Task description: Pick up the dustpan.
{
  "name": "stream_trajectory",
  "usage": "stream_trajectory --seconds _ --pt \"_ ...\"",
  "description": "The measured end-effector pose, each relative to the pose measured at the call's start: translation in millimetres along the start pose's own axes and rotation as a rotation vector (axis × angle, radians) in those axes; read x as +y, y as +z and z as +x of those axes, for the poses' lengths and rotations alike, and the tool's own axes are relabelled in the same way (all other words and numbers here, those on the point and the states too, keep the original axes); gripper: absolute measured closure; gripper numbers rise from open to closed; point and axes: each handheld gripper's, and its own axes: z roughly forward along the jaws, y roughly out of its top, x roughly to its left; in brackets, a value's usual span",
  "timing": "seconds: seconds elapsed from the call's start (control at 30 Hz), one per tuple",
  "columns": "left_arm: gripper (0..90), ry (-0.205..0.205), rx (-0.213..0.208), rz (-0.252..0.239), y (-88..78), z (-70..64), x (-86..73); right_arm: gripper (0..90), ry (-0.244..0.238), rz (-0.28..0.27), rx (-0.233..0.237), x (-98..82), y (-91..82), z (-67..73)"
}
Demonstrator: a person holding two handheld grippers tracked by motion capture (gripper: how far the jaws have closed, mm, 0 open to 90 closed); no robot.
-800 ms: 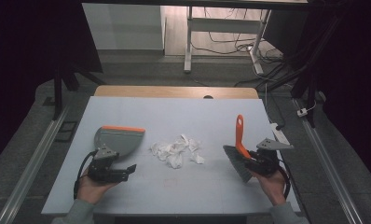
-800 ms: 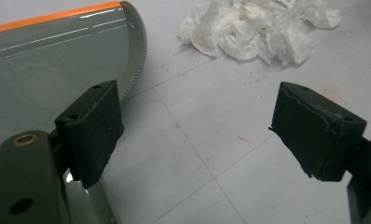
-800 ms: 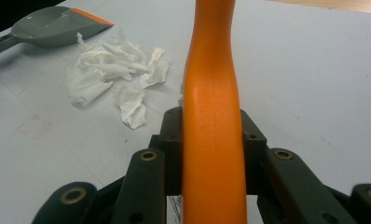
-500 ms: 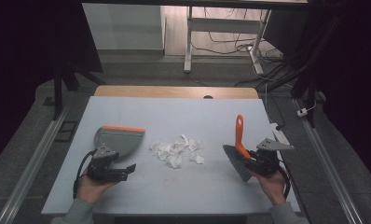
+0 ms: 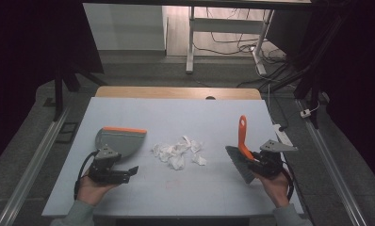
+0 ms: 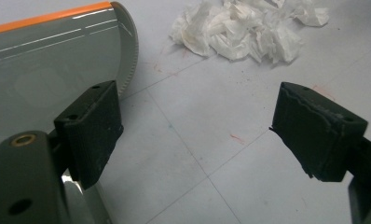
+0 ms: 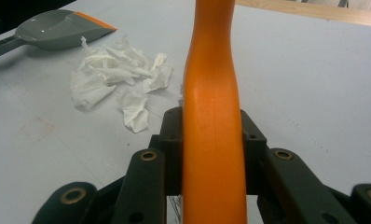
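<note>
Right hand-held gripper [image 5: 258, 160] clamps brush [image 5: 242, 141]; left hand-held gripper [image 5: 129, 172] open beside unheld dustpan [image 5: 119, 141]. Sweeping paper scraps [image 5: 178, 151] could shove dustpan away.

A pale grey-blue table top [image 5: 185, 188] is seen, edged at its far side by a strip of light wood [image 5: 176, 92]. Grey carpeted floor [image 5: 30, 155] is laid around it, crossed by metal rails [image 5: 32, 162] on both sides. Beyond, a white table leg [image 5: 191, 40] and tangled black cables [image 5: 232, 40] are lit on a wooden floor, while dark curtains [image 5: 35, 47] are hung at either side.
</note>
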Motion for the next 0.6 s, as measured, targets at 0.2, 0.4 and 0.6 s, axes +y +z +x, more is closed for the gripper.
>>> stream_trajectory --seconds 0.2,0.4,0.6 --pt "16.5 0.025 -0.001 0.004 -6.3 -1.3 3.7 70.3 0.008 -0.005 -0.004 -0.5 -1.3 -0.1" --pt "14.8 0.053 0.017 -0.011 -18.6 -5.9 12.4 70.3 0.007 -0.002 -0.006 -0.7 -1.7 0.5" --pt "13.7 0.059 0.028 0.011 -24.5 -6.7 24.0 70.3 0.006 -0.002 -0.001 -0.4 -1.4 1.2"
